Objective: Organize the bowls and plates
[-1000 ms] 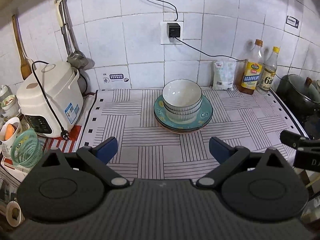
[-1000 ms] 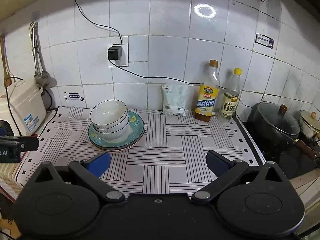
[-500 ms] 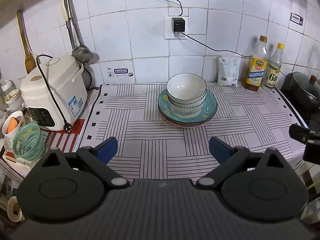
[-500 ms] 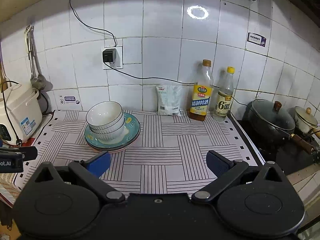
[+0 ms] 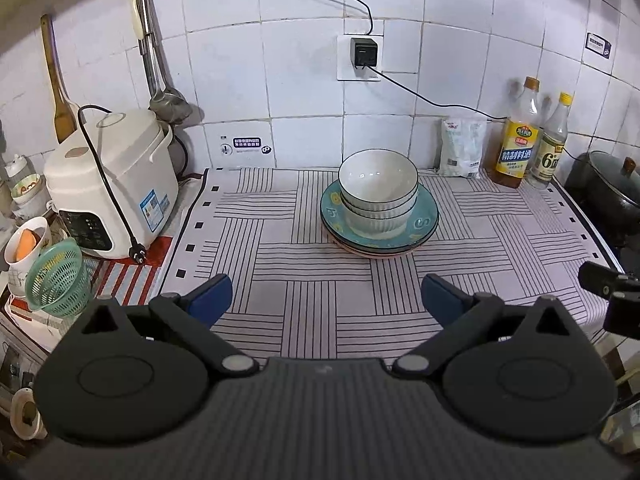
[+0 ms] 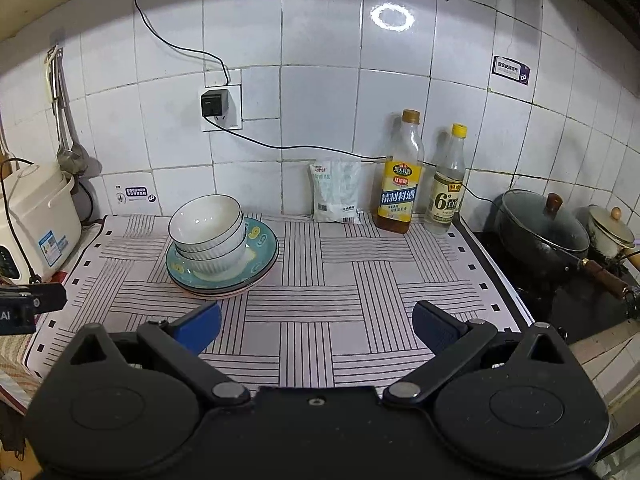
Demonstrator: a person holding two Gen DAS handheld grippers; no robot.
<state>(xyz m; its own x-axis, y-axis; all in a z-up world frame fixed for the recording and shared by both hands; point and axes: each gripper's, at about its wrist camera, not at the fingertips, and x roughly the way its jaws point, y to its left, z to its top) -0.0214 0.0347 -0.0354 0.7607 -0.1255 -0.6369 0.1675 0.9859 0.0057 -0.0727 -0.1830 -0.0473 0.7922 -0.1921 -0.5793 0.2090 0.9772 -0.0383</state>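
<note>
Three white ribbed bowls sit nested on a stack of plates, teal on top and a pink one at the bottom, on the striped mat. My left gripper hangs open over the mat's front edge, well short of the stack, with nothing between its blue pads. My right gripper is also open and empty, in front and to the right of the stack.
A white rice cooker with a loose cord stands at the left, beside a green basket and a cup. A salt bag and two bottles line the back wall. A lidded black pan sits on the stove at right.
Both grippers have drawn back and up from the counter, so the stack looks smaller and farther. Bowls and plates have not moved. Both grippers stay open.
</note>
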